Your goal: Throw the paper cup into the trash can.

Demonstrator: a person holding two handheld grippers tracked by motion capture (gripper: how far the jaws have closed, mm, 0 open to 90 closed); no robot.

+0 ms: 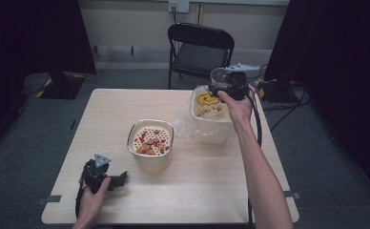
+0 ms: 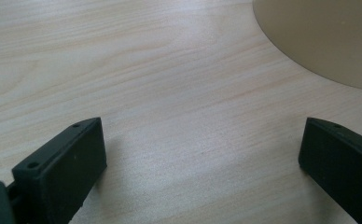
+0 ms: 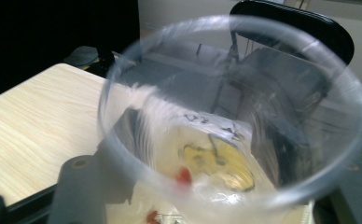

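My right gripper [image 1: 221, 87] hangs over a white bin [image 1: 211, 131] lined with a clear bag [image 1: 185, 125], at the table's far right. A clear plastic cup [image 1: 219, 76] is at its jaws. In the right gripper view the cup [image 3: 230, 116] is blurred and close, and the jaws of that gripper [image 3: 216, 191] stand apart around its lower part; no pad visibly presses on it. Small red bits [image 3: 184, 176] show below, above the bag. My left gripper [image 1: 118, 180] rests open on the table [image 1: 197, 191] at the front left, nothing between its jaws [image 2: 202, 154].
A metal bowl [image 1: 150, 138] with a perforated insert and red and orange pieces stands mid-table; its side [image 2: 328, 42] shows just ahead of the left jaws. A black folding chair [image 1: 200, 47] stands behind the table. The bin bears a yellow face drawing [image 1: 207, 100].
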